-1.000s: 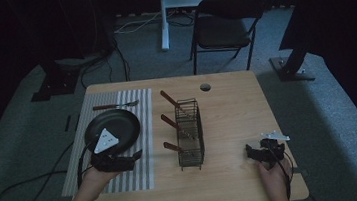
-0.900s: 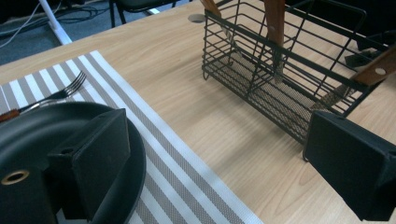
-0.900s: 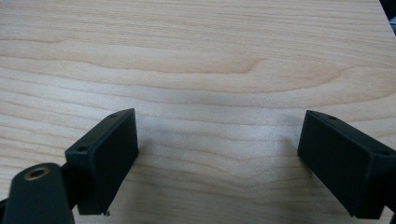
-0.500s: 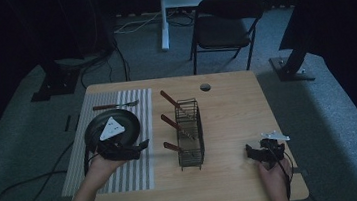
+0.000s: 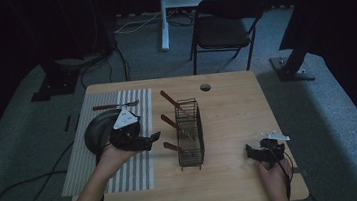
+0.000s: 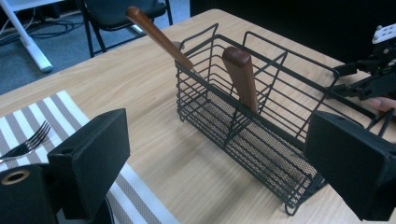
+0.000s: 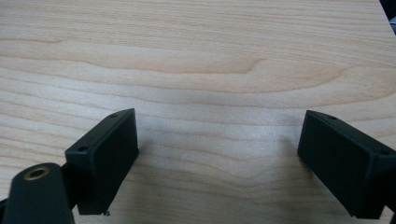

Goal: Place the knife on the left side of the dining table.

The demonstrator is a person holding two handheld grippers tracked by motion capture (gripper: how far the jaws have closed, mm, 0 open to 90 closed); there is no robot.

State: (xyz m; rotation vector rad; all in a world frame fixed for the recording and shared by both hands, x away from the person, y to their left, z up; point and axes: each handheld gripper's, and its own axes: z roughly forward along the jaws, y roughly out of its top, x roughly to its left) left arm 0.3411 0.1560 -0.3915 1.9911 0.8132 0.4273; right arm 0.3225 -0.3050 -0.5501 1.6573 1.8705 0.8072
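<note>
A black wire basket (image 5: 190, 132) stands mid-table with three brown wooden handles (image 5: 168, 98) leaning out of its left side. In the left gripper view the basket (image 6: 261, 121) is close ahead, with two of the handles (image 6: 240, 74) rising from it. My left gripper (image 5: 151, 139) hovers over the striped placemat's right edge, pointing at the basket, open and holding nothing (image 6: 219, 158). My right gripper (image 5: 252, 153) rests low near the table's front right, open over bare wood (image 7: 219, 149).
A grey-and-white striped placemat (image 5: 139, 175) covers the table's left side, with a dark round pan (image 5: 97, 131) and a fork (image 5: 114, 106) on it. A small round hole (image 5: 206, 87) sits near the far edge. A black chair (image 5: 224, 25) stands beyond the table.
My left gripper has moved forward and to the right, from the front of the placemat towards the basket. The right gripper has stayed put.
</note>
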